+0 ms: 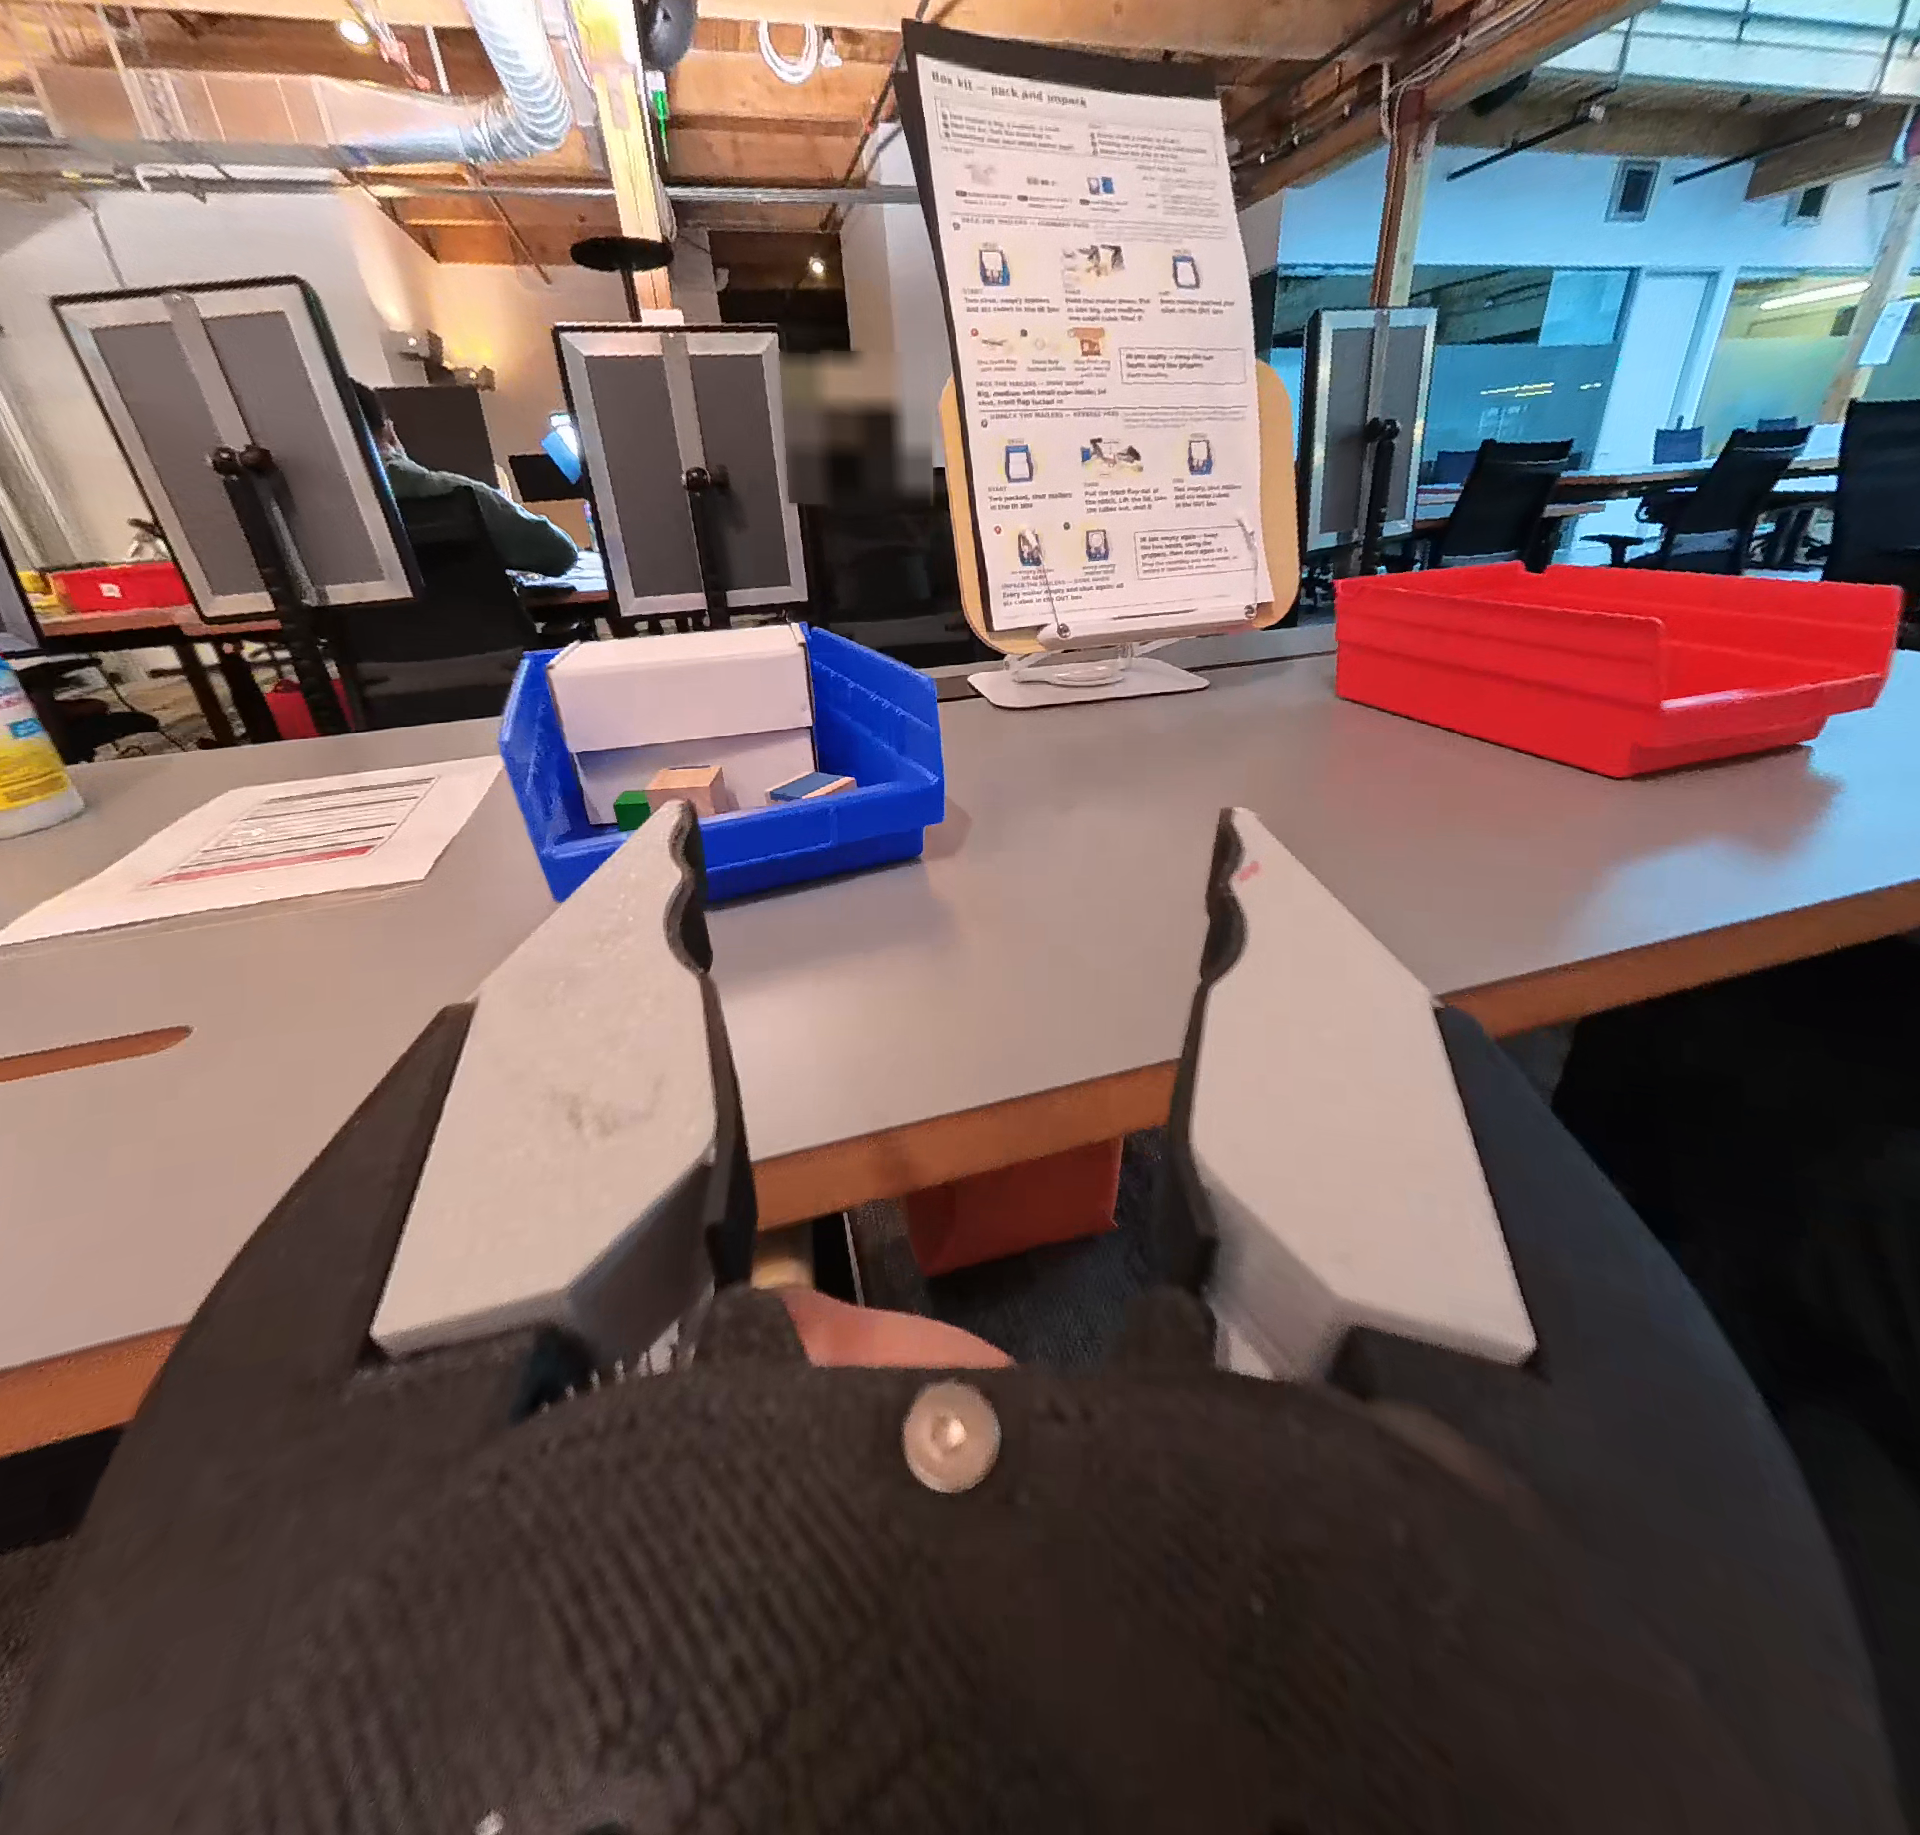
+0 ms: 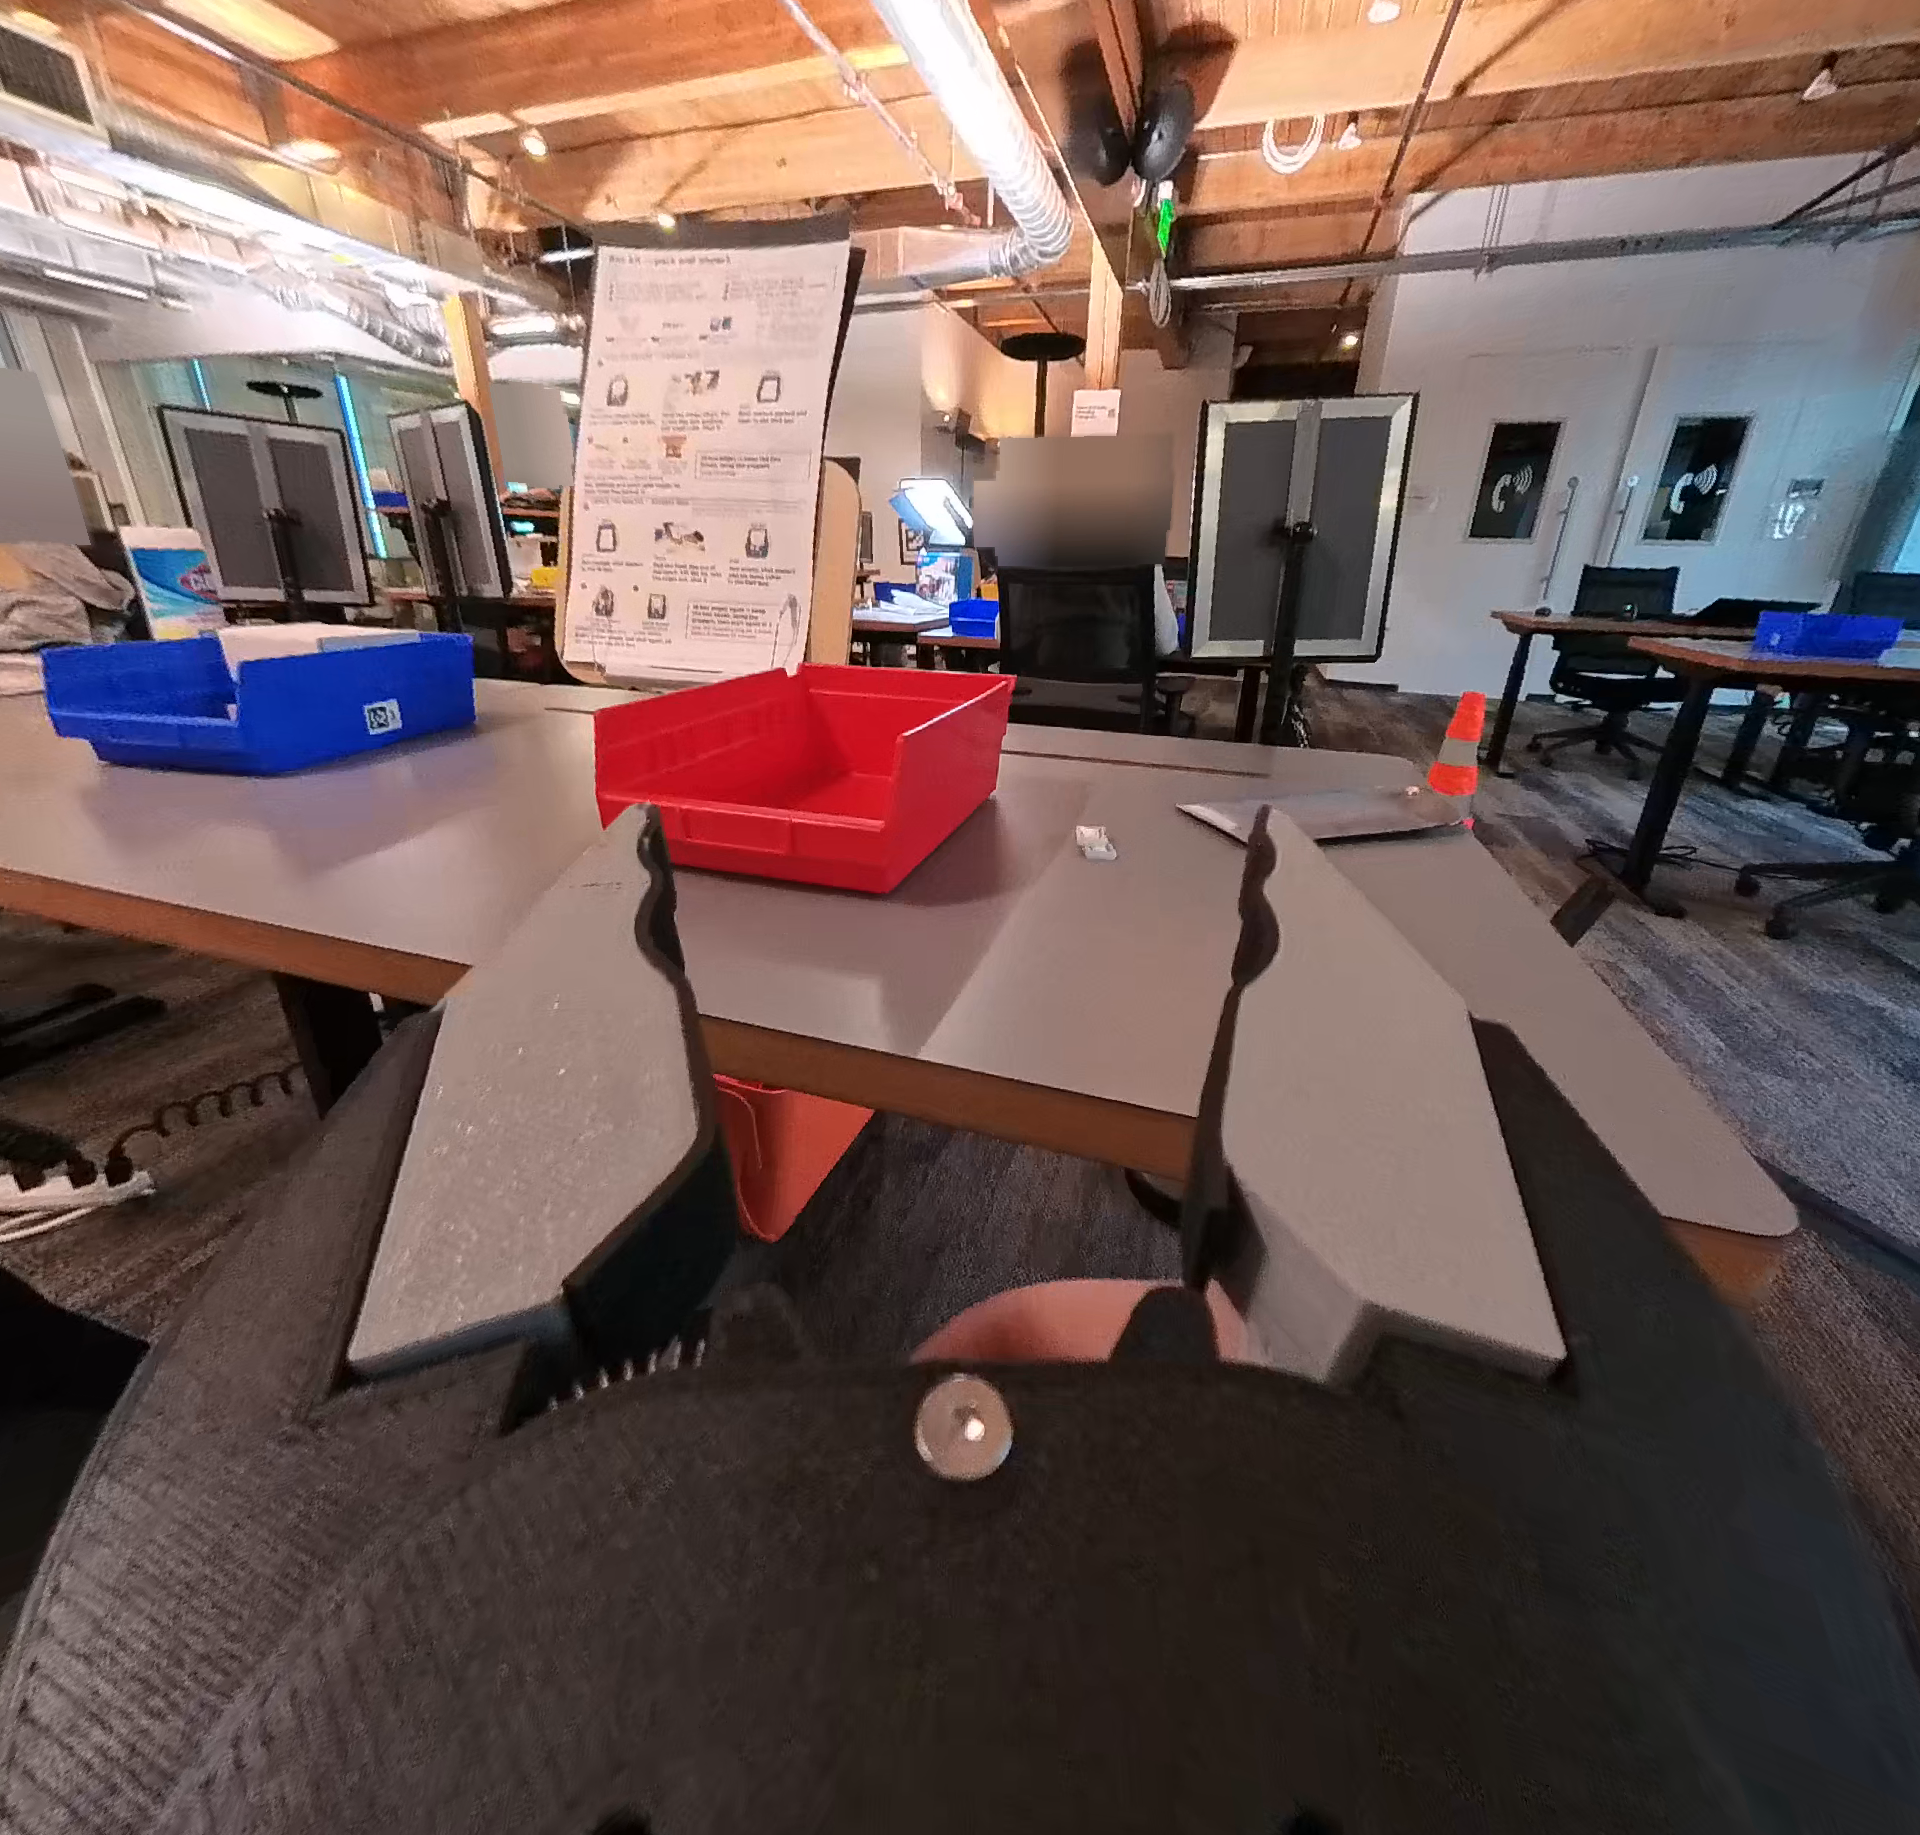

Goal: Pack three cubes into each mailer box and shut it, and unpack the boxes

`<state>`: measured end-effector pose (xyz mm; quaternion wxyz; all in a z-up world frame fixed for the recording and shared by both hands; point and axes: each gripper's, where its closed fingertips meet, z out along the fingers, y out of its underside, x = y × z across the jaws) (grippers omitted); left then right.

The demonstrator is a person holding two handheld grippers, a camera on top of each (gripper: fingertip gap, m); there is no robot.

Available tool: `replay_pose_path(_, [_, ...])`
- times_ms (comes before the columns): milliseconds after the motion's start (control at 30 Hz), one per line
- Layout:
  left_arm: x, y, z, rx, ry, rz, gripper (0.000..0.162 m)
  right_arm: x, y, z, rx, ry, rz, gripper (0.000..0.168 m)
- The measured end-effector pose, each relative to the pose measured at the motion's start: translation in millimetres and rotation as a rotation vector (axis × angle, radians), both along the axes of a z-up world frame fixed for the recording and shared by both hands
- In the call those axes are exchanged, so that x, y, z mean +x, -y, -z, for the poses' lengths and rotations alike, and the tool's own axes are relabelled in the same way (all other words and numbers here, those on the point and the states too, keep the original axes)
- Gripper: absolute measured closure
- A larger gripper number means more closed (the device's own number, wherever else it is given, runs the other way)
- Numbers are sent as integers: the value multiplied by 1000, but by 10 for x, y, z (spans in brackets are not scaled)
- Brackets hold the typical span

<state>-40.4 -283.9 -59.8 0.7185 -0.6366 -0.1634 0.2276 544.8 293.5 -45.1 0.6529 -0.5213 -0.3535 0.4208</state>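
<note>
Inside blue bin [image 1: 831, 829]: white mailer boxes [image 1: 681, 705], cubes [image 1: 686, 786]; red bin [image 1: 1621, 689] apart

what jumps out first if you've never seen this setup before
Two bright bins on the grey table catch the eye: a blue bin on the left holding a white mailer box and a few cubes, and an empty red bin to its right. Between and behind them stands an instruction sheet on a stand. Up close, the left hand-held gripper and right hand-held gripper both gape open, holding nothing.
</note>
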Motion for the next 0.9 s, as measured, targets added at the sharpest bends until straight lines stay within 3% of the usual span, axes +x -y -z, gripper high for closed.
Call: replay_pose_path(900, [411, 680, 205, 15, -5, -35, 64, 149, -41, 29, -12, -33, 13, 62])
